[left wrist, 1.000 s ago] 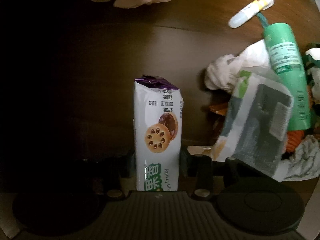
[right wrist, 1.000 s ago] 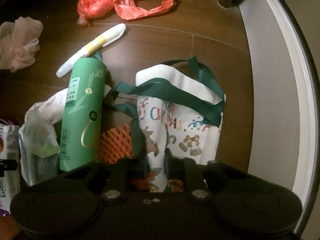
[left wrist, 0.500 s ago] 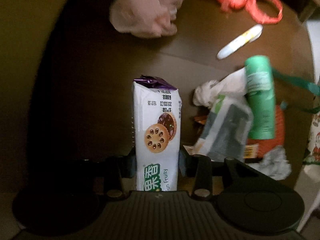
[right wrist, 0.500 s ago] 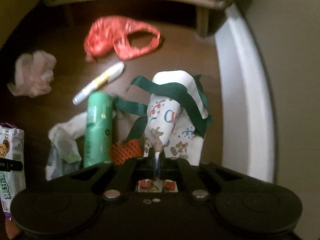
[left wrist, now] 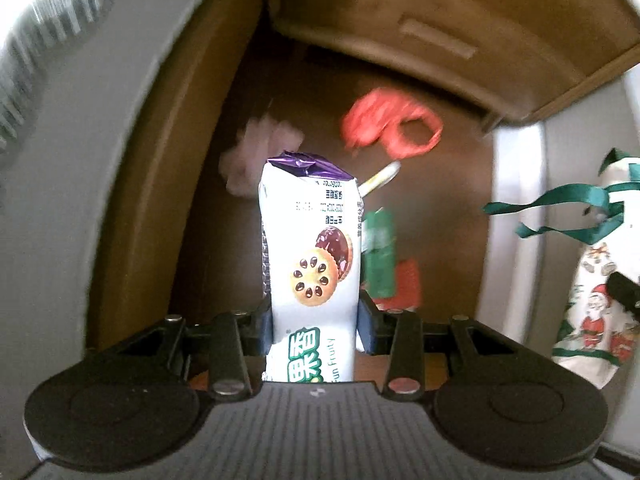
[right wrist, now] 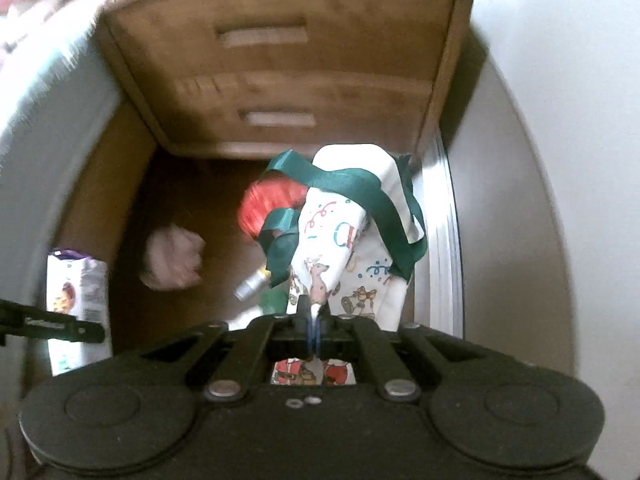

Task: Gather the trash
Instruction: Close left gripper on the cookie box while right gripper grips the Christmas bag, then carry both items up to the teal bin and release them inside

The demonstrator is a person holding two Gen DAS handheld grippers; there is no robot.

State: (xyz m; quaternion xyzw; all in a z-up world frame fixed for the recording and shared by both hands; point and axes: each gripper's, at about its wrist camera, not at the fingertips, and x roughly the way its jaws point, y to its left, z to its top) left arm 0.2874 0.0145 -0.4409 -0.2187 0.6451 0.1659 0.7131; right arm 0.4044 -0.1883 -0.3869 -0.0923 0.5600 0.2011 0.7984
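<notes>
Black tongs (left wrist: 316,322) with 2 round housings, 2 silver pivot screws and a ribbed grey body.

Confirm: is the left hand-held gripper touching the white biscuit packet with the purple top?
Touching. The left wrist view shows the left hand-held gripper with both pads pressed against the sides of the white biscuit packet with the purple top.

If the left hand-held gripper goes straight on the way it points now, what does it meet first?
Probably the dark wooden floor, near the pink bag. The biscuit packet that the left hand-held gripper holds would touch first; depth is unclear.
</notes>
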